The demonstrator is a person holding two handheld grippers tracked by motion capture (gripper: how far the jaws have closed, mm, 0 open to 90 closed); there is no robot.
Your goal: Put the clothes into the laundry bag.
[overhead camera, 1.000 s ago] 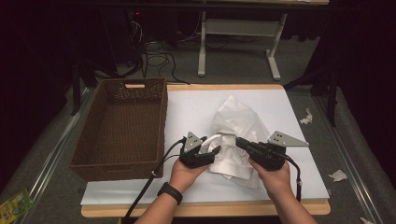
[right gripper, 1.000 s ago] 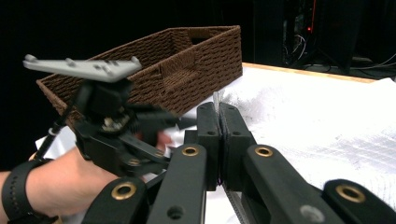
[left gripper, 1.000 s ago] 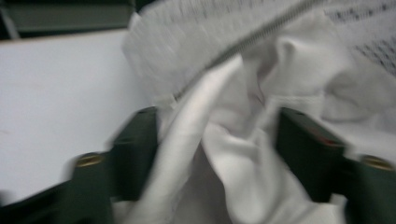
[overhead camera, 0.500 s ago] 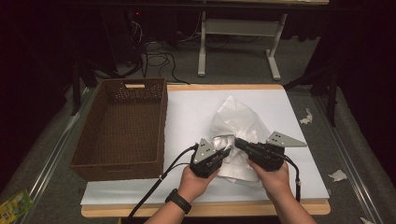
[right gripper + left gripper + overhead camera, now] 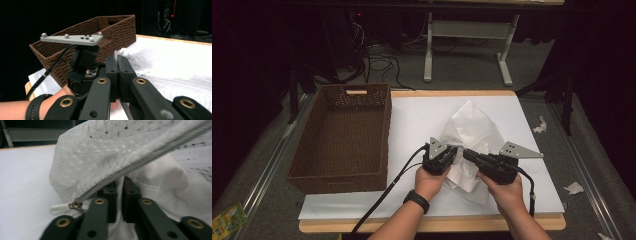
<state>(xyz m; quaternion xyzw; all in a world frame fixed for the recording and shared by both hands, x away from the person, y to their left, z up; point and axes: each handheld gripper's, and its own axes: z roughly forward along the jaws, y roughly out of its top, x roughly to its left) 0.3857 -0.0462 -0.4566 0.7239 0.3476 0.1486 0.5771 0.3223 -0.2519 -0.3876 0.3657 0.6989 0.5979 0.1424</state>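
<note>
1. The white mesh zip-up laundry bag [image 5: 472,132] lay on the white surface [image 5: 422,115], just right of the brown woven rectangular basket [image 5: 387,125]. It hadn't gone into the basket, and nothing I could see was in there.
2. My right claw [image 5: 117,57] was squeezed together on the near edge of the bag, with a bit of mesh pinched between its tips. It looked like the anchor hand, holding the fabric taut.
3. My left claw [image 5: 119,182] sat right up against the bag from the other side. Its jaws had just been easing apart and showed a slim gap. The grey zipper line [image 5: 140,163] ran across just past the tips, and I didn't see the pads pressing on it.
4. In the left gripper view, every stretch of that zipper I could see had its teeth meshed. The little white rubber pull tab [image 5: 58,208] sat at the low end of the run, hanging free just beside the claw rather than in it.
5. Some white folded cloth [image 5: 160,182] showed below the zipper, so I'd say the bag was loaded.
6. My read: the zip part looked pretty much done, or not started if the plan was to open it. Either way, the left claw would have to take a fresh grip, on the tab or on the bag. Moving the bag anywhere was all still to do.
</note>
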